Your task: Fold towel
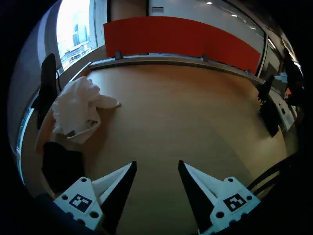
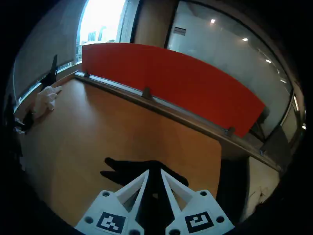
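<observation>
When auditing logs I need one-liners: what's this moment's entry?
stage: pre-grasp | crumpled white cloth towel: unfolded | left tool: open | right tool: shut

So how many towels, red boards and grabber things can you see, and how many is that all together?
Towels: 1, the crumpled white towel on the desk
Red boards: 1, the red divider along the desk's far edge
Grippers: 2, the left gripper with jaws apart, and the right gripper with jaws together
Total: 4

The towel (image 1: 78,107) is white, the desk (image 1: 187,117) tan wood-grain, the divider panel (image 1: 180,39) bright red.
</observation>
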Motion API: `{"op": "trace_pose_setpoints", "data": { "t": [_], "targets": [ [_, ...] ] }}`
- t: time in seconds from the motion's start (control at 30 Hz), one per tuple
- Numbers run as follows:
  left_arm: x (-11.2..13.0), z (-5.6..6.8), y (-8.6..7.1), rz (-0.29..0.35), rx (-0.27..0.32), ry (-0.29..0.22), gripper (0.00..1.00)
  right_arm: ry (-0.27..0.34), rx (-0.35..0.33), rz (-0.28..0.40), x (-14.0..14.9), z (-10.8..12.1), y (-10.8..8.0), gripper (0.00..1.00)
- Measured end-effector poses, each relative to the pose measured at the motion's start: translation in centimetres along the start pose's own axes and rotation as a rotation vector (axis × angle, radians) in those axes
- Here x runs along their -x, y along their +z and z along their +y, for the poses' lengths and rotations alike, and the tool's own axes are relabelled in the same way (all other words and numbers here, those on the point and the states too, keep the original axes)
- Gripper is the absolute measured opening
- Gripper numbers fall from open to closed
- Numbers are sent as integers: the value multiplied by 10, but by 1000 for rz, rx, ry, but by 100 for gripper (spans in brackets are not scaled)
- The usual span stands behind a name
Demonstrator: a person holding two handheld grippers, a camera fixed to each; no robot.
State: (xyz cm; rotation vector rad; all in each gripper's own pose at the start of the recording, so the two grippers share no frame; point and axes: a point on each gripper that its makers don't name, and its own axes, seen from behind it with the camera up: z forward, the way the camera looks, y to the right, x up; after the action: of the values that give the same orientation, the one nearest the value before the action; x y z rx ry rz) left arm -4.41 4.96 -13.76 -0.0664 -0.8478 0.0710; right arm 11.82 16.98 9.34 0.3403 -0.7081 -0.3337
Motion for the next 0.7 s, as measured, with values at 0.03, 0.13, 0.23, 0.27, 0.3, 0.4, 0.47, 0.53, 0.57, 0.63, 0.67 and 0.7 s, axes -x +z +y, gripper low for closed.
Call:
{"op": "trace_pose_setpoints", "data": {
  "t": [0.03, 0.13, 0.23, 0.27, 0.3, 0.4, 0.47, 0.53, 0.57, 0.63, 0.67, 0.7],
  "targets": [
    [0, 1, 0, 0, 2, 1, 78, 3, 2, -1, 2, 1, -2, 6],
    [-2, 3, 1, 1, 7, 3, 78, 15, 10, -5, 10, 3, -9, 6],
    [-3, 5, 2, 2, 12, 7, 78, 32, 17, -9, 20, 5, -18, 6],
    [-3, 5, 2, 3, 13, 8, 78, 39, 20, -12, 25, 6, -22, 6],
    [-3, 5, 2, 3, 14, 10, 78, 45, 23, -14, 29, 7, -25, 6],
    [-4, 6, 2, 5, 18, 14, 78, 64, 32, -28, 46, 9, -34, 6],
    [-5, 7, 1, 6, 20, 16, 78, 78, 38, -41, 59, 10, -41, 6],
    [-5, 7, 1, 6, 23, 19, 78, 93, 45, -54, 72, 11, -46, 6],
    [-6, 7, 1, 7, 24, 21, 78, 101, 49, -62, 79, 11, -49, 6],
    [-5, 8, 1, 7, 25, 23, 78, 118, 56, -74, 92, 11, -54, 6],
    [-5, 8, 1, 7, 26, 24, 78, 128, 59, -81, 99, 11, -56, 6],
    [-5, 8, 0, 7, 26, 25, 78, 137, 62, -87, 105, 11, -58, 6]
  ]
}}
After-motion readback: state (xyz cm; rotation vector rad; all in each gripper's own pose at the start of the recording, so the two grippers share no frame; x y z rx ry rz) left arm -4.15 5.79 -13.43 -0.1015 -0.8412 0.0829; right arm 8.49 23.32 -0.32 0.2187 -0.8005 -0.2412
